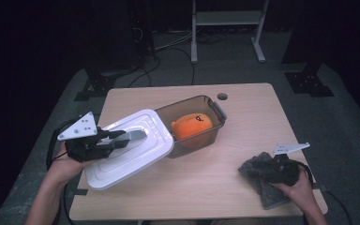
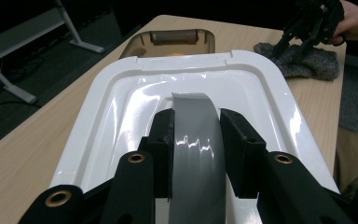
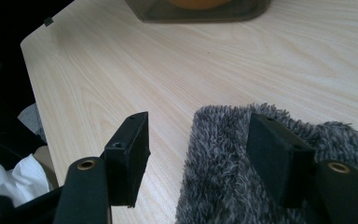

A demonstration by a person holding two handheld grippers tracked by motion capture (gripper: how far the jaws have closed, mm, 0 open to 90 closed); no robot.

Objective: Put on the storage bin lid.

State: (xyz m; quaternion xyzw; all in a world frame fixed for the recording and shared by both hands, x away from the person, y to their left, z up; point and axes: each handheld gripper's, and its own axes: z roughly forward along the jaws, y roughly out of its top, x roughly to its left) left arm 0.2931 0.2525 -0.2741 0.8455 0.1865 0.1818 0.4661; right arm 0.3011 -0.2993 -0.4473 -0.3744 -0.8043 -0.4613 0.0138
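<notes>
The lid (image 1: 136,150), white and rectangular, is held tilted above the left part of the tabletop (image 1: 206,187), its far edge resting against or just over the near rim of the box (image 1: 213,110). A grey handle (image 2: 193,140) arches along the middle of the lid, and it is clamped between the jaws of the left hand-held gripper (image 1: 124,139), whose pads press on its two sides, as is seen in the left gripper view. The box is brown, see-through and uncovered, and it is set near the middle of the tabletop, towards the far edge. An orange toy (image 1: 191,125) lies inside it.

At the near right corner of the tabletop a grey cloth (image 1: 265,187) is spread flat. The right hand-held gripper (image 1: 258,169) is held low over it. In the right gripper view its jaws stand wide apart, one above the cloth (image 3: 223,158) and one above bare wood, with nothing gripped between them. Whether the jaw tips touch the cloth cannot be told.

A round hole (image 1: 222,96) is cut into the tabletop close to the far edge.
</notes>
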